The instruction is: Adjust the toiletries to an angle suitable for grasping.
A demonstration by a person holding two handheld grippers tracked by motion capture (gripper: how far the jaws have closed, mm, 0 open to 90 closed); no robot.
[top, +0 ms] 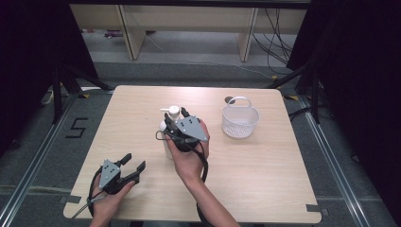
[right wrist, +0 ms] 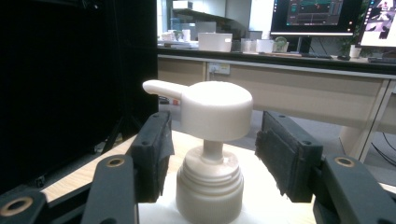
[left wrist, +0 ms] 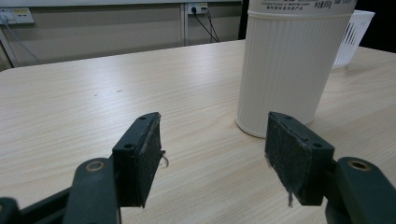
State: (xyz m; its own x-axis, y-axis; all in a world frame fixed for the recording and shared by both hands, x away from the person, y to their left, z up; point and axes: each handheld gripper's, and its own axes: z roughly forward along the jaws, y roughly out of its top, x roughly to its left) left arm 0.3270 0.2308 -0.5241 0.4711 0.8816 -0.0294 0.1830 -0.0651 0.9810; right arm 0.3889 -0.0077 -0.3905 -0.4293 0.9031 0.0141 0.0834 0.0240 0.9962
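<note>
A white ribbed pump bottle (top: 169, 147) stands upright near the middle of the wooden table (top: 265, 179). My right gripper (top: 177, 117) hangs over its top, held from the near side by a hand. In the right gripper view the jaws stand open on either side of the pump head (right wrist: 215, 109) and its collar, with a gap on each side. My left gripper (top: 134, 161) rests low at the table's near left, open with nothing between its pads (left wrist: 145, 154). It looks at the bottle's base (left wrist: 285, 79) a short way ahead and to its right.
A white mesh basket (top: 240, 120) with a handle stands right of the bottle, toward the far side; its edge (left wrist: 354, 32) shows behind the bottle in the left gripper view. Bare tabletop lies to the left and along the near right.
</note>
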